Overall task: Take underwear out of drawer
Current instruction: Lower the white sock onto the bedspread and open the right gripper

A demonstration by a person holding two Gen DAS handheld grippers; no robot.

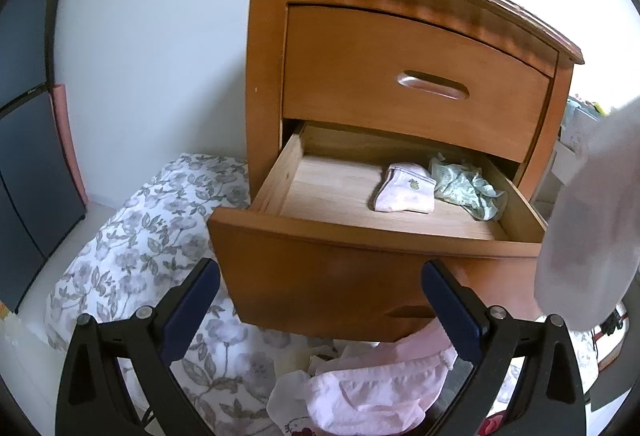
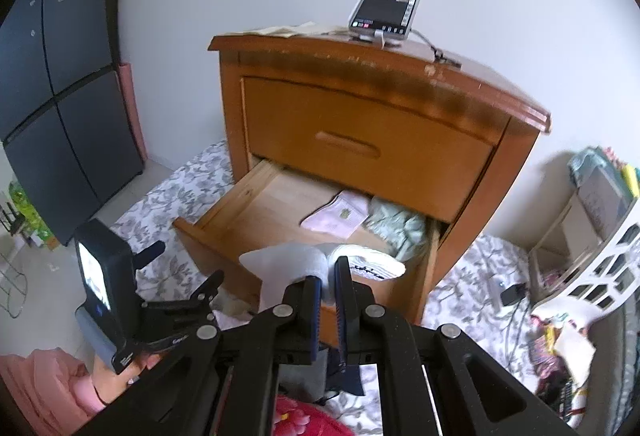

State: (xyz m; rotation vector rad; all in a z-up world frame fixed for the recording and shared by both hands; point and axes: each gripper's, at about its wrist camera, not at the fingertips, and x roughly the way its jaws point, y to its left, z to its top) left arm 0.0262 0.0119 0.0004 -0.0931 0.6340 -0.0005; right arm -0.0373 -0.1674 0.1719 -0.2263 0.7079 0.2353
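Underwear (image 2: 288, 260) half-hidden behind right claw (image 2: 328, 300)

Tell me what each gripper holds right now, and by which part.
The right gripper is shut on a white garment, pinched near its middle fold. The left gripper is open and holds nothing.

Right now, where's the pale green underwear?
The pale green underwear lies crumpled in the open lower drawer, at its right end, beside the folded pink piece.
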